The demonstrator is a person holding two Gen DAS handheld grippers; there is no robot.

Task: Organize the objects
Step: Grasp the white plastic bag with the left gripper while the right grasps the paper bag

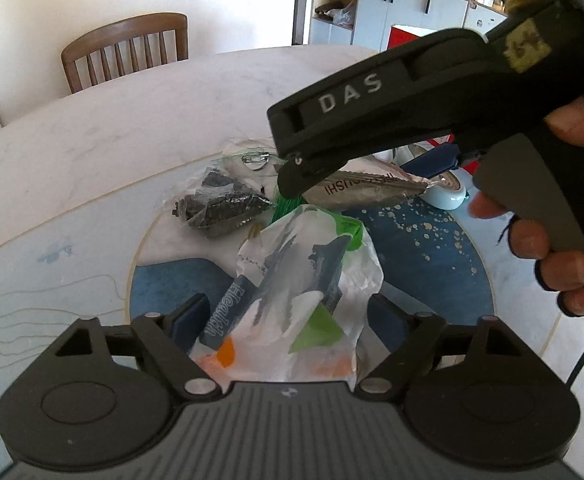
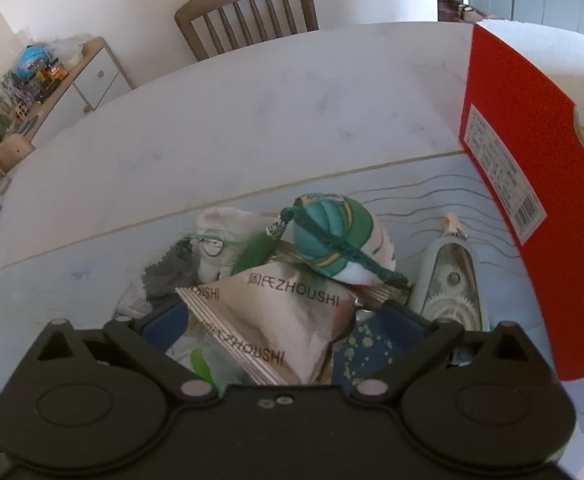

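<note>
Both grippers (image 1: 288, 312) (image 2: 280, 320) gape unclamped over packets (image 1: 303, 292) (image 2: 276, 320) (crinkly, slippery); closing off-centre could squirt one out.

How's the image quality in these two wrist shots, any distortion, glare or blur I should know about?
Left wrist view: strong fisheye bend on the table edge, bright washed-out wall behind the chair, plastic bag sharp. Right wrist view: same bowing on the red box, dark corners, daylight even, ZHOUSHI packet print legible, no motion blur.
</note>
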